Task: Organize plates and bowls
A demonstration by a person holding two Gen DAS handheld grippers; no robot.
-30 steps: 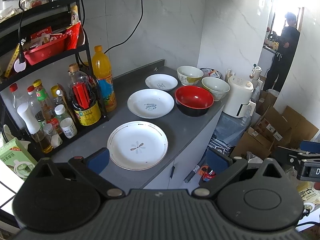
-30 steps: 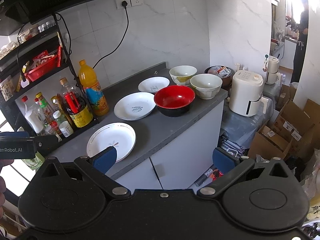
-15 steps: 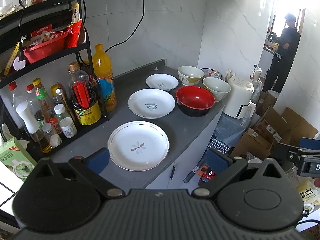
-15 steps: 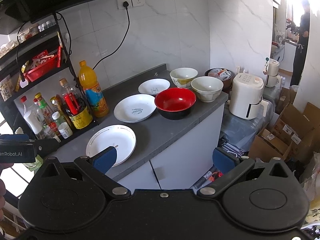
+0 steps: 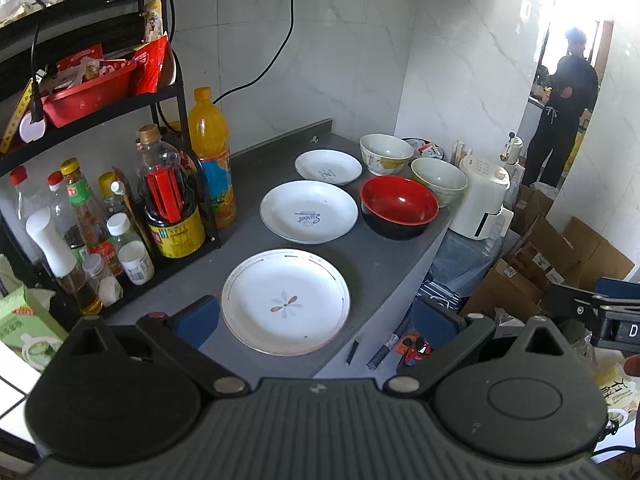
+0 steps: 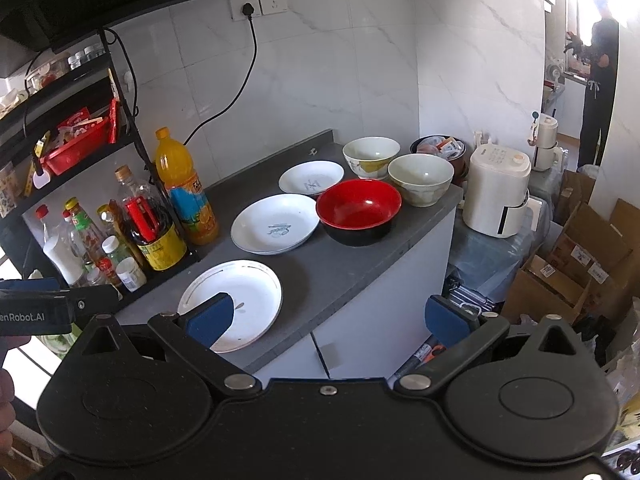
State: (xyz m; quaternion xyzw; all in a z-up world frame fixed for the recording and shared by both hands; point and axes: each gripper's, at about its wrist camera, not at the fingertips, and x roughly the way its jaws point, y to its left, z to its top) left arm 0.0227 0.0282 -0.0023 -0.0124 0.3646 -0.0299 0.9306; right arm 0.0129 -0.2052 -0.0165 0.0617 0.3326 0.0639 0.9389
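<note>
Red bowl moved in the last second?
No. The red bowl sits beside the middle plate and in front of the two pale bowls, as before; only the cameras drifted slightly.

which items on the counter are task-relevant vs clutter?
Task things:
- flower plate
- middle plate
- small far plate
- red bowl
- patterned bowl
- pale bowl

Just lying about:
- orange juice bottle
- condiment rack
- white appliance
- cardboard boxes
</note>
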